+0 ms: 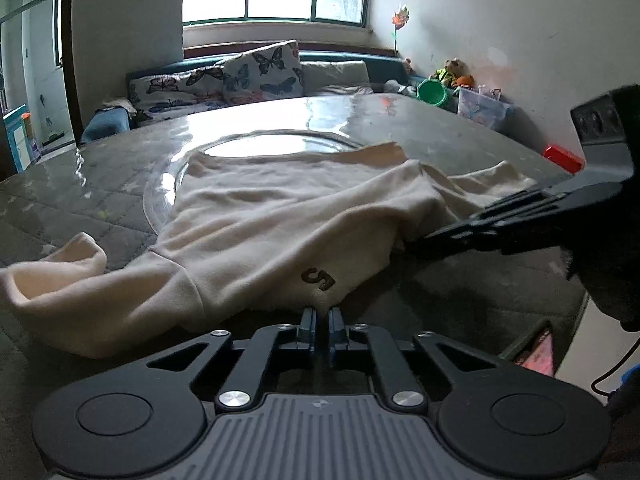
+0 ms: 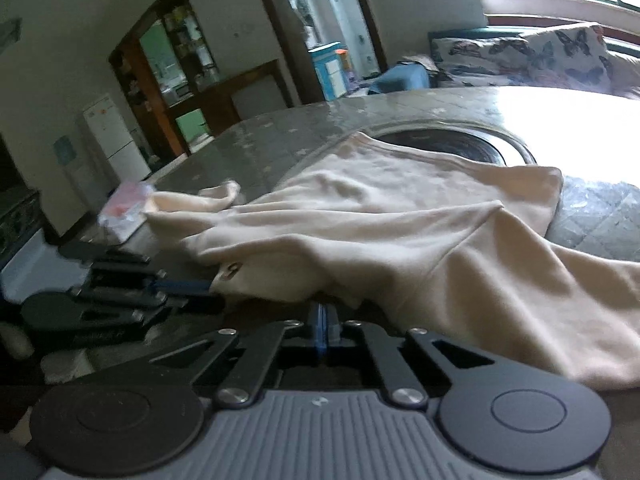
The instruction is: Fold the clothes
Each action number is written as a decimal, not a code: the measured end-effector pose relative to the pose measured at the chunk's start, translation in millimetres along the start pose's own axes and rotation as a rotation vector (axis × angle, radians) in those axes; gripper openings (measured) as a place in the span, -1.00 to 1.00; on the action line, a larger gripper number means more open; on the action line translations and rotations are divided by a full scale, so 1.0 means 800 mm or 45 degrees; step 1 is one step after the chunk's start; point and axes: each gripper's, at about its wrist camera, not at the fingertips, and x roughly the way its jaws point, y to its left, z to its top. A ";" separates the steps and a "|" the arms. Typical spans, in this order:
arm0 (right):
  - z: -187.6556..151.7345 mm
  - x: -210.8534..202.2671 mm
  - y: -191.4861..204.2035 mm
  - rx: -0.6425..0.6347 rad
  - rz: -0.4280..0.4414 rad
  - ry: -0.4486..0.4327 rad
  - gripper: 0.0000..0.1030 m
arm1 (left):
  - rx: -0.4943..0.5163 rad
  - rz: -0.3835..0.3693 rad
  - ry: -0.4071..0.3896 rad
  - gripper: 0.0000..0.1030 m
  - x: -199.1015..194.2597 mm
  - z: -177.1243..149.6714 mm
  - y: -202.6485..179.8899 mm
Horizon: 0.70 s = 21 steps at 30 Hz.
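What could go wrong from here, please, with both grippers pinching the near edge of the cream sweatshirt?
The left gripper and right gripper each pinch only a thin bit of the cream sweatshirt hem, so either could slip. The far part lies on the glass turntable, which may turn when pulled. One sleeve is bunched and could fold crookedly.

The cream cotton sweatshirt (image 2: 400,220) hides both claws' blue fingertips (image 1: 308,314) under its near hem, runs past the right wrist view's right edge, and covers part of the round glass turntable (image 1: 256,142).
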 end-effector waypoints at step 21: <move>0.003 0.038 -0.007 0.026 -0.105 -0.029 -0.73 | 0.050 -0.005 0.043 -0.50 0.010 -0.008 -0.015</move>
